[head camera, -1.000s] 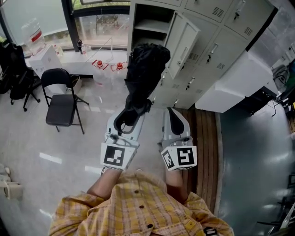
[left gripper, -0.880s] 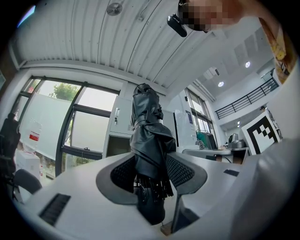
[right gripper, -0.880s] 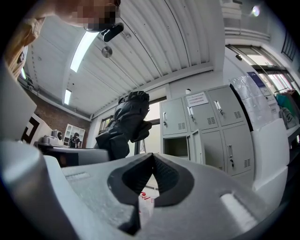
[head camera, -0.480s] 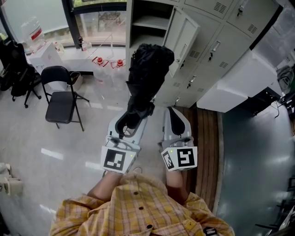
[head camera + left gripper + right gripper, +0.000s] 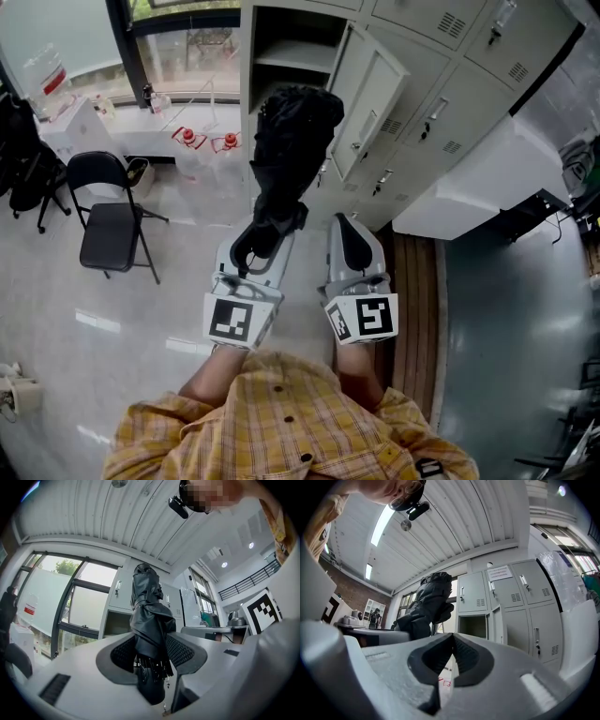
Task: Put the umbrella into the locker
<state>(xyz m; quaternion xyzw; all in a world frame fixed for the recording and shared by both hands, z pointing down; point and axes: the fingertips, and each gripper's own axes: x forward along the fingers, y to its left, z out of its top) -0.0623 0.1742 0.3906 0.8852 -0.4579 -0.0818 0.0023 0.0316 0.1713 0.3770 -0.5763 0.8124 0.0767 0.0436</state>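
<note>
A folded black umbrella (image 5: pixel 286 155) is held in the air by its lower end, pinched between the fingers (image 5: pixel 183 649) of the left gripper (image 5: pixel 258 246). Its long axis runs straight out from those fingers, with the bundled canopy leading towards the open locker (image 5: pixel 281 66) ahead. The locker door (image 5: pixel 373 94) hangs open to the right. The umbrella's far end looks near the opening but not inside. The right gripper (image 5: pixel 352 246) sits just beside the left, its fingers pressed together on nothing. A black folding chair (image 5: pixel 108 220) stands on the floor (image 5: pixel 141 309) to the left. The left hand seems the one to push the umbrella in lengthwise.
</note>
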